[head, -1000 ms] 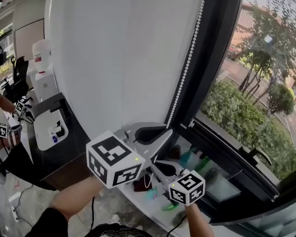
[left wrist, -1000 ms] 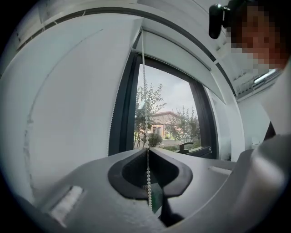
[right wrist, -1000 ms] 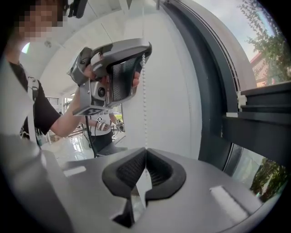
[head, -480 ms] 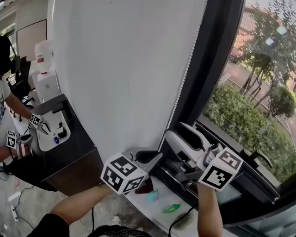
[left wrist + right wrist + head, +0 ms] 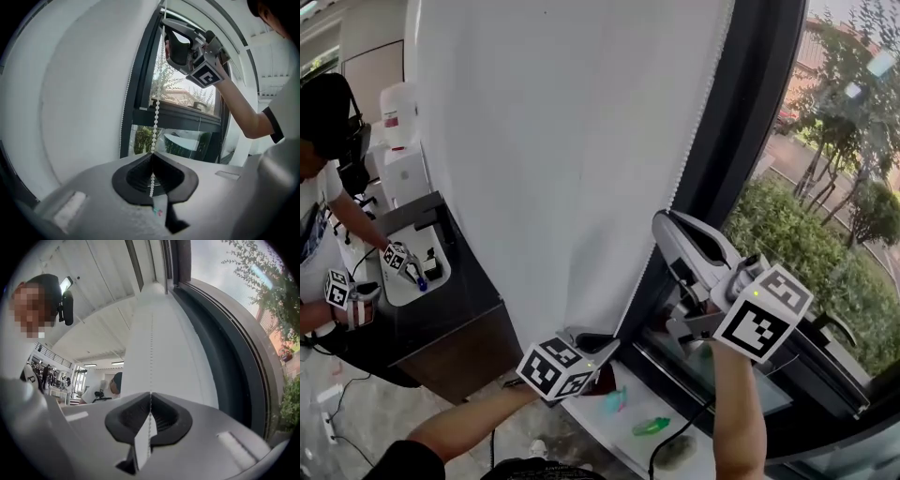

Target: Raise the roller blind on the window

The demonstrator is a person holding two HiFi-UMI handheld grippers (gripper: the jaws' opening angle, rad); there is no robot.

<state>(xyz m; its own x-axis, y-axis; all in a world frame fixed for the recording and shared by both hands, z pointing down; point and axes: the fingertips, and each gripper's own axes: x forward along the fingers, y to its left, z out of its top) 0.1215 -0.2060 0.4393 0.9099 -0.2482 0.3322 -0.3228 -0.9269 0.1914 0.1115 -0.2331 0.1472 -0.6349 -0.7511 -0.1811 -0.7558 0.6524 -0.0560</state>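
Ok, far left: another person [image 5: 326,178] leans over a dark counter [image 5: 450,314], a marker-cube gripper in each hand. The white roller blind [image 5: 562,141] fills the middle and hangs low, with its bottom hem just above the sill [image 5: 609,417].

The left gripper [image 5: 602,339] sits low at that hem, beside the blind's right edge. In the left gripper view its jaws [image 5: 152,159] are pinched together on the bead chain [image 5: 155,119], which runs up taut from them.

In the head view the chain [image 5: 697,127] follows the blind's right edge, against the dark window frame [image 5: 750,122]. The right gripper [image 5: 664,223] is higher up on the same chain, pointing upward. Its jaws have just been closing. In the right gripper view they [image 5: 150,401] meet on the chain, with beads running through the pads and on up the blind.

Small green and teal items lie on the sill below. Far right, there are trees and a hedge [image 5: 853,225] behind the glass.
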